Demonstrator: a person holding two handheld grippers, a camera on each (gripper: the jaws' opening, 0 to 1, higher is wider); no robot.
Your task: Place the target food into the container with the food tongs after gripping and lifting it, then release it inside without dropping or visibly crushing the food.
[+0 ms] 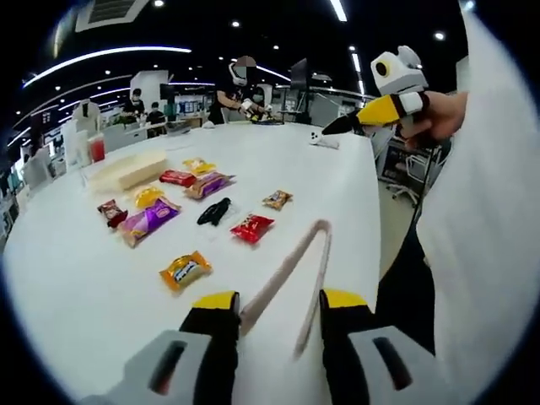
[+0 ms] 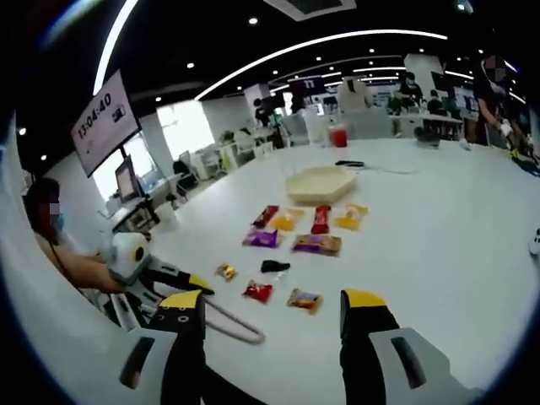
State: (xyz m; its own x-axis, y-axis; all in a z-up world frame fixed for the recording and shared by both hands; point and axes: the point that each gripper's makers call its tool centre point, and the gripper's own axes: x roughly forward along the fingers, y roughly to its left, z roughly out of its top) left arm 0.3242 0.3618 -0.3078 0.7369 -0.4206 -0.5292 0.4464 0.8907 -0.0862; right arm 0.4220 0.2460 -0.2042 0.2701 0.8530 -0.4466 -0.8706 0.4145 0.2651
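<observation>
On the table point(image 1: 76, 287), tongs point(image 1: 291, 278) lie untouched between the open left gripper point(image 1: 278, 308); snacks point(image 1: 186, 270) wait, container point(image 2: 319, 184) empty.

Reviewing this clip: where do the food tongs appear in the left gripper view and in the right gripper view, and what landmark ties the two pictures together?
Left gripper view: the tongs lie on the white table, low centre, reaching up from between this gripper's open jaws.
Right gripper view: the tongs lie lower left, beside the left gripper.
Shared landmark: the cream container beyond the snack packets.
</observation>
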